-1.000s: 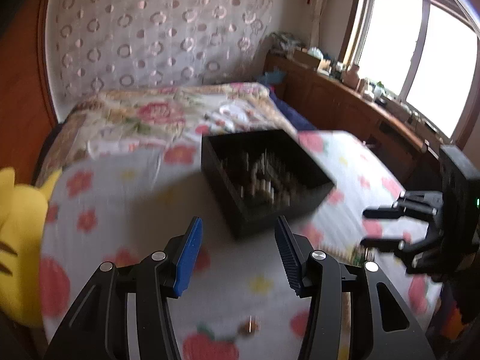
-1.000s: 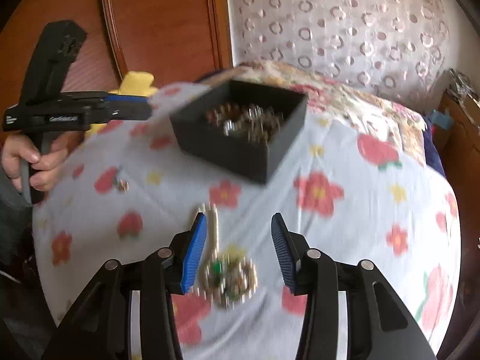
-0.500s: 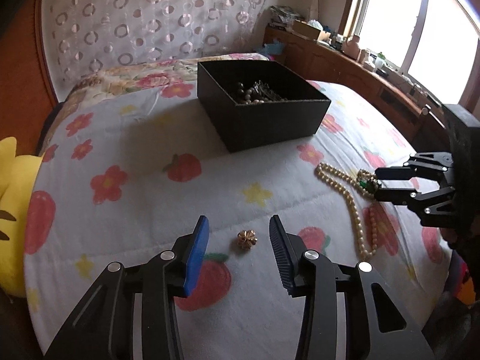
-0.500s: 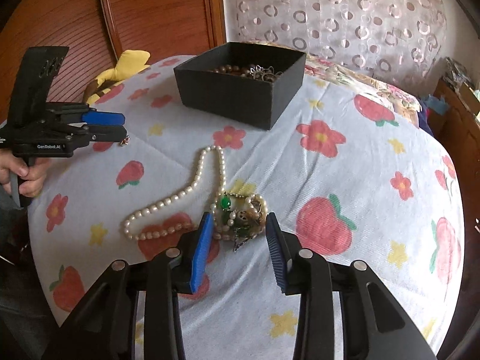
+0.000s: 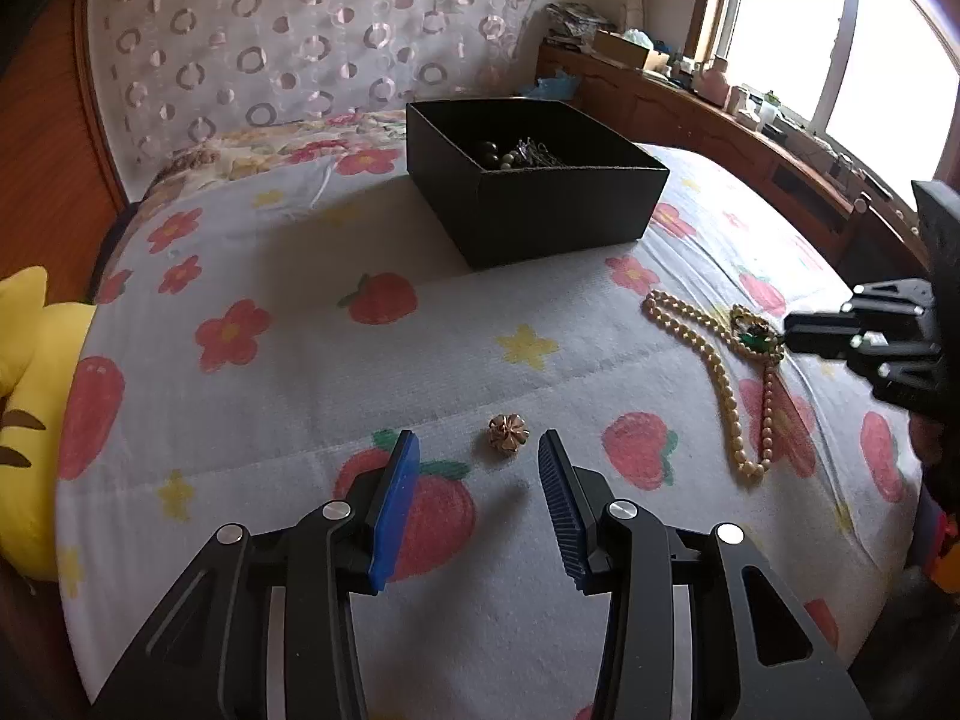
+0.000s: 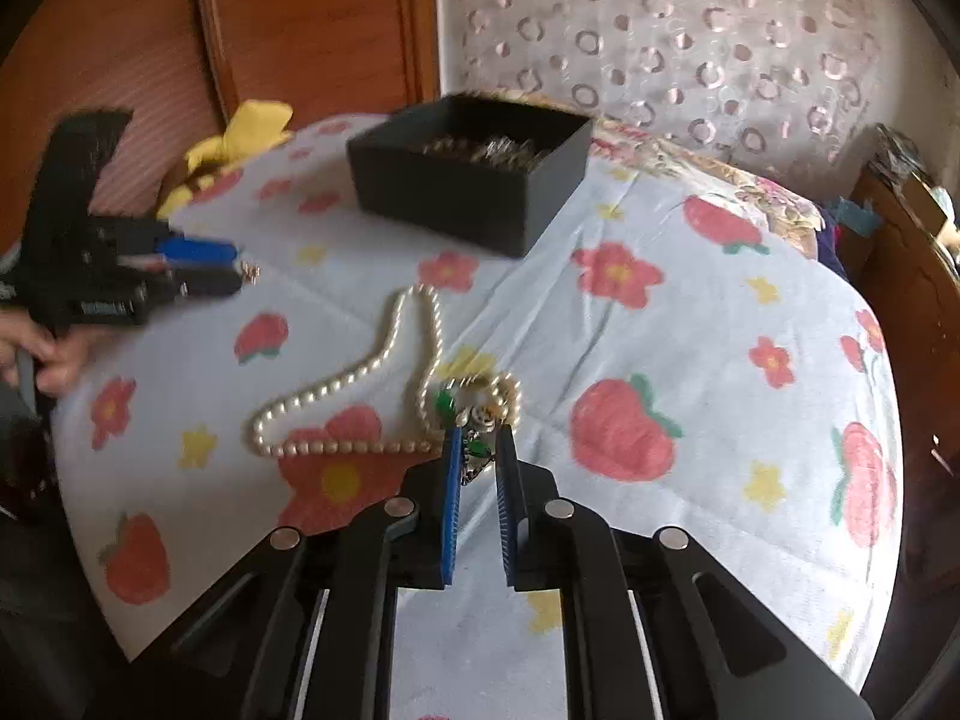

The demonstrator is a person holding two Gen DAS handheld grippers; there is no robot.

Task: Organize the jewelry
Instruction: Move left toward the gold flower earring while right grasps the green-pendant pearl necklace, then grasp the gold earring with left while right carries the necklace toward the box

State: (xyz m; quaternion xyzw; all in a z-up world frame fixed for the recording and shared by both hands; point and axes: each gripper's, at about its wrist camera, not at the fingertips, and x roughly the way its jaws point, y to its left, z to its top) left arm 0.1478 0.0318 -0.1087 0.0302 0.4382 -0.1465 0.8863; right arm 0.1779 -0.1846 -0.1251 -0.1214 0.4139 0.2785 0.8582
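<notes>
A black box (image 5: 534,180) with jewelry inside stands on the flowered bedspread; it also shows in the right wrist view (image 6: 468,174). A small gold flower piece (image 5: 507,432) lies just ahead of my open left gripper (image 5: 477,450). A pearl necklace (image 6: 360,378) and a green-stoned bracelet cluster (image 6: 474,414) lie in front of my right gripper (image 6: 477,450), whose jaws are nearly closed around the cluster's near end. The necklace also shows in the left wrist view (image 5: 720,378).
A yellow plush toy (image 5: 30,396) lies at the bed's left edge. A wooden headboard (image 6: 300,30) and patterned curtain stand behind. A wooden cabinet (image 5: 750,144) with clutter runs under the window at right.
My left gripper has dropped closer to the gold piece. My right gripper has moved forward onto the bracelet cluster and narrowed its jaws.
</notes>
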